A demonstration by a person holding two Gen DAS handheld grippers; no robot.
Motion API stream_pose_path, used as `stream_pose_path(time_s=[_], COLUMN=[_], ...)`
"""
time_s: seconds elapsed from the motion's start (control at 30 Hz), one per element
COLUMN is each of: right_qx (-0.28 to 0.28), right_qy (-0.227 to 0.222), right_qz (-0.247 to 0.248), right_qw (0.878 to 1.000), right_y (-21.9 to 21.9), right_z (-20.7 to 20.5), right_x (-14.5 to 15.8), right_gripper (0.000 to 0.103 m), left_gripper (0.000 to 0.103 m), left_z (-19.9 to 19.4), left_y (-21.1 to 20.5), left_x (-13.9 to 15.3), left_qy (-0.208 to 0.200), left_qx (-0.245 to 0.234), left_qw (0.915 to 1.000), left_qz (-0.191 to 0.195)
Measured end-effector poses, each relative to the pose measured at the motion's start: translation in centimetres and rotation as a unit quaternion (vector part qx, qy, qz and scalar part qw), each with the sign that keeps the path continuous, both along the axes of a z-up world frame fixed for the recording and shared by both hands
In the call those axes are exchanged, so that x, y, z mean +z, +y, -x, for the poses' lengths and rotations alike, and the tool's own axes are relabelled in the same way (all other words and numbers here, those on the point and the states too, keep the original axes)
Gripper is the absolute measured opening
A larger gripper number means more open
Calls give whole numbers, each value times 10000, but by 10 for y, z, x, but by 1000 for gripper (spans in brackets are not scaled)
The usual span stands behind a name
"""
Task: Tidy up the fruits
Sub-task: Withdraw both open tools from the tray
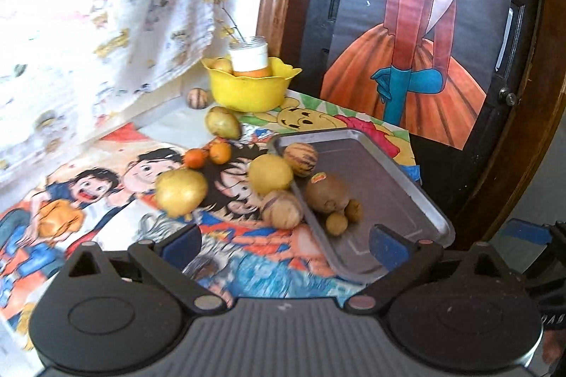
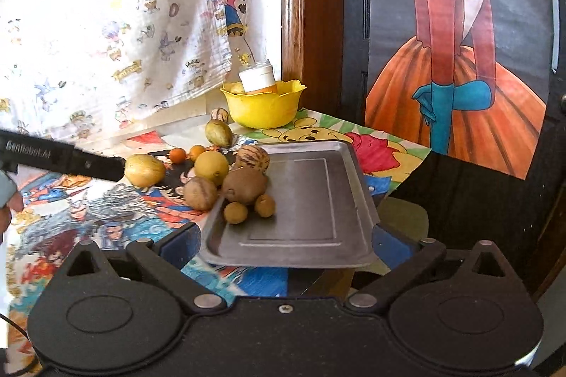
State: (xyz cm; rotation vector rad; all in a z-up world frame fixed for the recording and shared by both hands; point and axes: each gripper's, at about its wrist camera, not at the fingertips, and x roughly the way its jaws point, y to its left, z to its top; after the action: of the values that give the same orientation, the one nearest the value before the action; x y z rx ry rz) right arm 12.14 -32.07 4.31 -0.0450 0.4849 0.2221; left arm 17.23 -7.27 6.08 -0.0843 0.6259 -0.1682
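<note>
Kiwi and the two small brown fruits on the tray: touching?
Touching. In the right wrist view the kiwi rests against both small brown fruits, with no gap, on the tray.

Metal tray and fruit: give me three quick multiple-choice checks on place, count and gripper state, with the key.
1. Where does the brown fruit with the sticker lie?
A. in the yellow bowl
B. on the metal tray
C. on the bare cloth

2. How many small orange fruits sit side by side on the cartoon cloth?
A. two
B. four
C. none

3. How is the left gripper?
A. shut on a lemon
B. shut on the tray rim
C. open, holding nothing

Key: 1 B, it rests inside the metal tray near its left rim; 2 A, a pair lies behind the yellow fruits; 3 C, its fingers stand wide apart with nothing between them.
</note>
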Motion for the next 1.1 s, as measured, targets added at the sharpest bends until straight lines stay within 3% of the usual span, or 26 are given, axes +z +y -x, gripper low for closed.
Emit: stream_pose_path(time_s=[0.3,0.53,1.1], right_qx=[-63,-54,969], right_qy=[252,390,909], right_qz=[-150,-138,331], right_qw=[9996,9991,9906], right_y=[17,34,89], right_z=[33,53,55], right_x=[4,8,-2], right_gripper=[102,102,102], left_gripper=[103,103,103], left_z=[48,73,90], left_y=[17,28,83], left_x=[0,-5,-18], left_qy=[-114,15,438], left_qx=[86,184,772], left_qw=[9997,9991,9944], left_qz=[-214,-384,-574])
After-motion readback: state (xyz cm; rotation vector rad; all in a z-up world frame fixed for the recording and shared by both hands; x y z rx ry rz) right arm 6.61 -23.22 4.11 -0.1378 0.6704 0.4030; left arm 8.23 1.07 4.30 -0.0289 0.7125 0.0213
